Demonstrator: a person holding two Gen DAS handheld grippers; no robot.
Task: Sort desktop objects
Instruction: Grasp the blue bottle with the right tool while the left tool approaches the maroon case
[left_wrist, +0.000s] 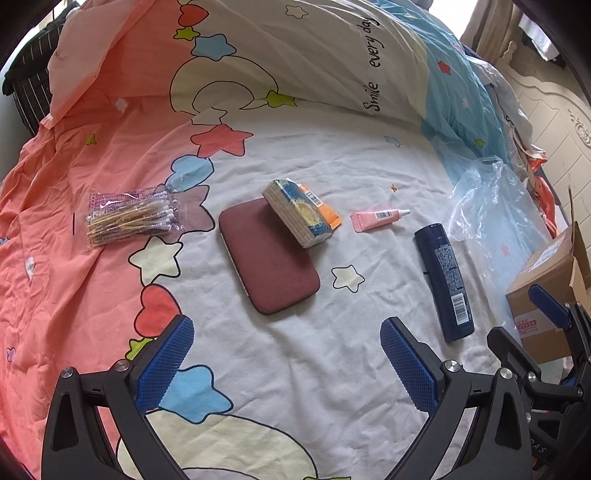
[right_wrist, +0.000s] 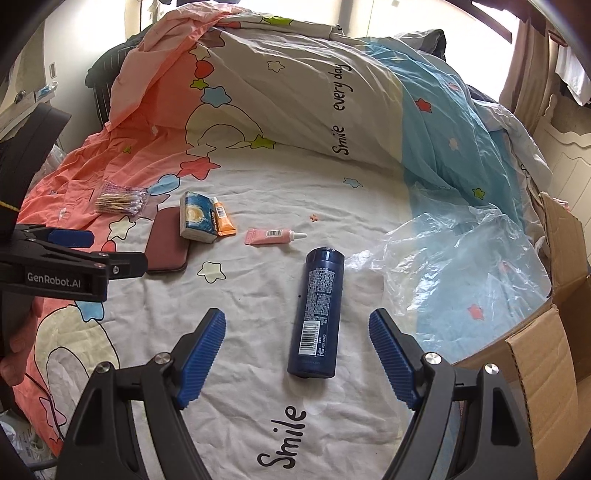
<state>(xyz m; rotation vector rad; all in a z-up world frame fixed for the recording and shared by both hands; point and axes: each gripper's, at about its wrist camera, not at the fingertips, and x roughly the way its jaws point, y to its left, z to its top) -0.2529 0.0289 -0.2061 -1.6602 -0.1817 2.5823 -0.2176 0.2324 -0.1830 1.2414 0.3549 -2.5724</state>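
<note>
A dark blue bottle (right_wrist: 317, 310) lies label up on the bedsheet. Its near end shows between the spread pads of my right gripper (right_wrist: 297, 319), which is open and touches nothing. My left gripper (left_wrist: 287, 325) hangs open over bare sheet, just short of a maroon case (left_wrist: 269, 258). A tissue pack (left_wrist: 295, 212) leans on the case's far end, with an orange tube (left_wrist: 325, 208) behind it. To the right lies a pink tube (left_wrist: 376, 218). A bag of cotton swabs (left_wrist: 133, 218) rests at the left on the pink part.
An open cardboard box (right_wrist: 535, 354) stands at the right edge of the bed. A crumpled clear plastic bag (right_wrist: 461, 258) lies beside it. The folded quilt (right_wrist: 295, 92) rises behind the objects. A hand (right_wrist: 14, 347) holds the left gripper at the lower left.
</note>
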